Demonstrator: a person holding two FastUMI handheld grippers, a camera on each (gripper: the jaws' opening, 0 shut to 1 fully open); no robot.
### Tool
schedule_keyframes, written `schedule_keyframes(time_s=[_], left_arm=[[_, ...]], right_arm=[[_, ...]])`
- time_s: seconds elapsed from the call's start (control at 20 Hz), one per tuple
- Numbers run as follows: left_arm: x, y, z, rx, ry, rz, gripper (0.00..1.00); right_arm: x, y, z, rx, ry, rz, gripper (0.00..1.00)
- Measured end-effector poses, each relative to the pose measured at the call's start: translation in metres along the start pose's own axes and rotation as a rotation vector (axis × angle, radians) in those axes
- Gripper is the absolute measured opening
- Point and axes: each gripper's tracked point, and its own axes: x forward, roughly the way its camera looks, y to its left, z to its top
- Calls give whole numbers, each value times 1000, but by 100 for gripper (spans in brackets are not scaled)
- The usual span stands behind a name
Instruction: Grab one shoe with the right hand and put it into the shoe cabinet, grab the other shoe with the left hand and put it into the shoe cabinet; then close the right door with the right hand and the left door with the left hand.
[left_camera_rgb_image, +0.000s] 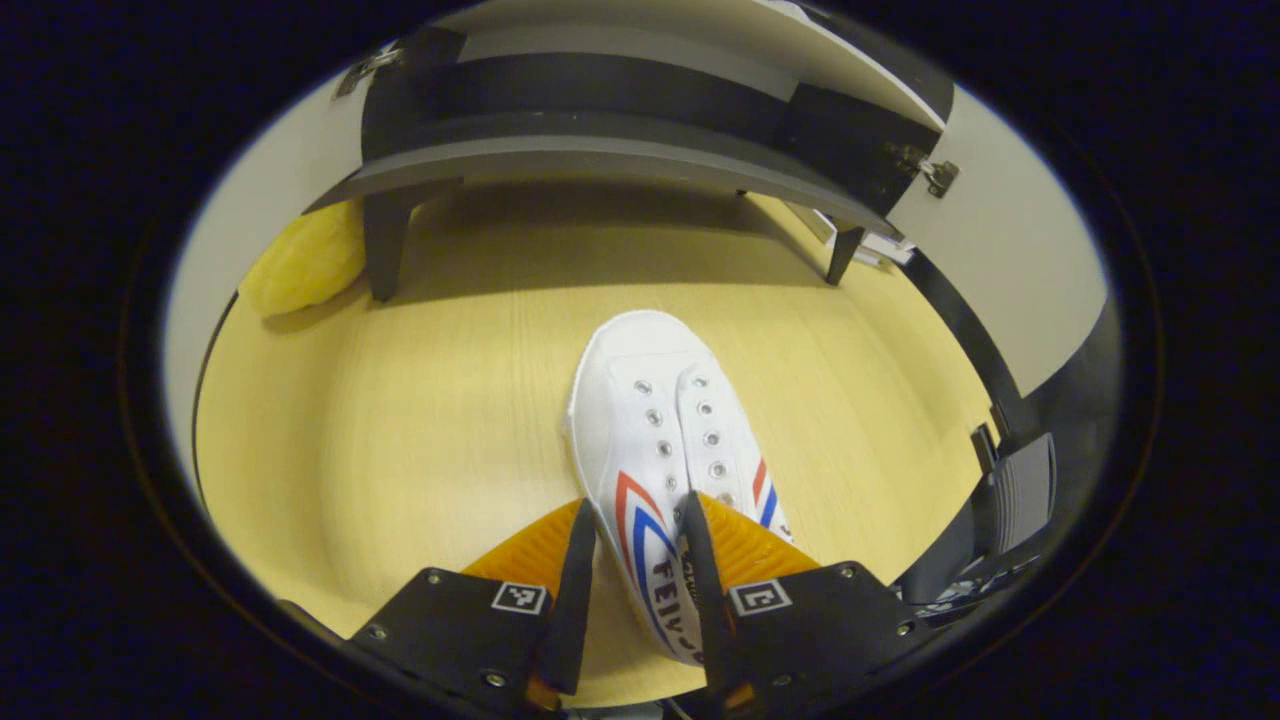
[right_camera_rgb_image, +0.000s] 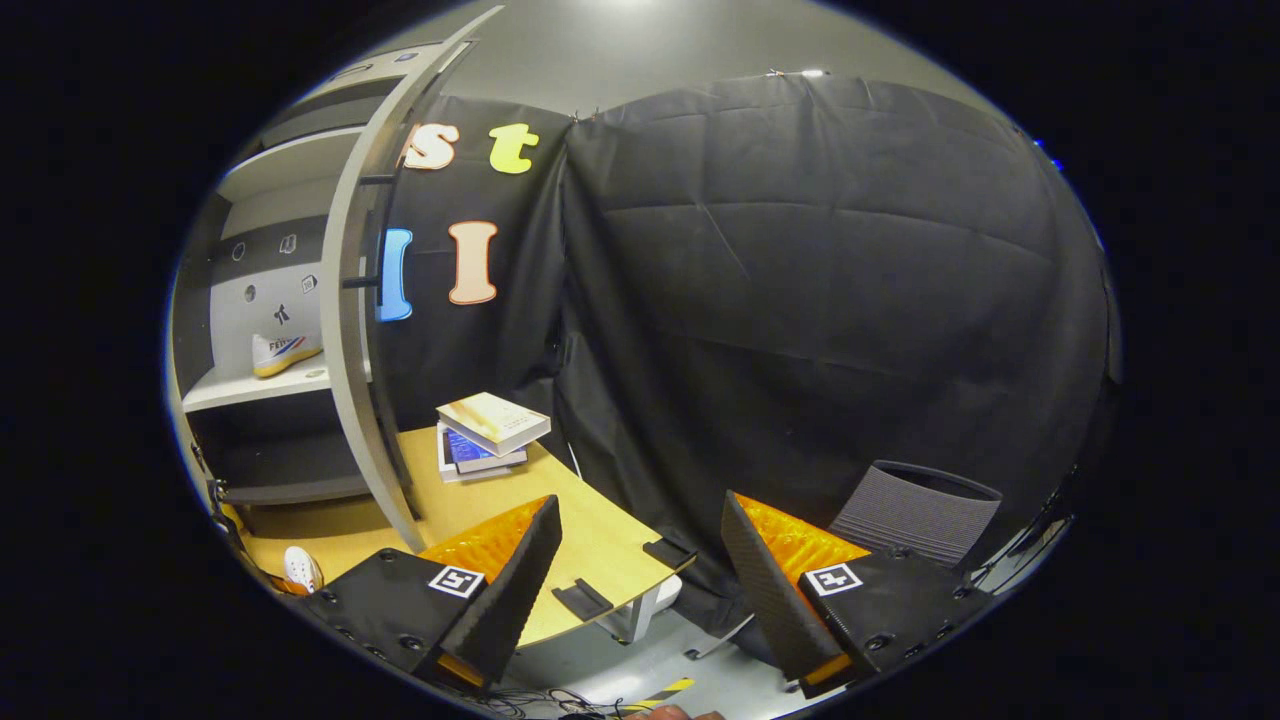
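Observation:
A white shoe (left_camera_rgb_image: 655, 420) with red and blue stripes lies toe-forward on the wooden table (left_camera_rgb_image: 420, 420), in front of the shoe cabinet (left_camera_rgb_image: 600, 150). My left gripper (left_camera_rgb_image: 637, 505) is shut on the shoe's rear part, one finger outside its left side and the other at its opening. In the right gripper view a second white shoe (right_camera_rgb_image: 285, 352) stands on a white shelf inside the cabinet, behind the open right door (right_camera_rgb_image: 345, 300). My right gripper (right_camera_rgb_image: 640, 505) is open and holds nothing, off the table's end and facing the black cloth.
A yellow object (left_camera_rgb_image: 305, 262) lies by the cabinet's left leg. Stacked books (right_camera_rgb_image: 490, 430) sit on the table (right_camera_rgb_image: 600, 540) past the door. A grey ribbed thing (right_camera_rgb_image: 920, 510) stands on the floor to the right. Both cabinet doors stand open.

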Motion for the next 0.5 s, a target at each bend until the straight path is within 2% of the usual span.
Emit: schedule_keyframes(time_s=[0.1, 0.15, 0.2, 0.3, 0.35, 0.4, 0.5], left_arm=[[-7, 1, 3, -43, 25, 20, 52], [-1, 1, 1, -61, 46, 35, 43], [-5, 4, 3, -64, 46, 54, 43], [-7, 6, 4, -73, 52, 74, 31], [-13, 2, 7, -107, 39, 82, 31], [-3, 2, 0, -113, 41, 85, 17], [-3, 4, 2, -117, 40, 103, 17]], right_arm=[[15, 1, 3, 6, -10, 9, 100], [23, -1, 4, 11, -14, 13, 100], [30, -1, 5, 15, -17, 17, 100], [45, 1, 5, 22, -12, 33, 100], [53, 1, 5, 18, -5, 41, 100], [59, -2, 4, 10, -3, 47, 100], [78, -8, 8, -8, -8, 55, 97]])
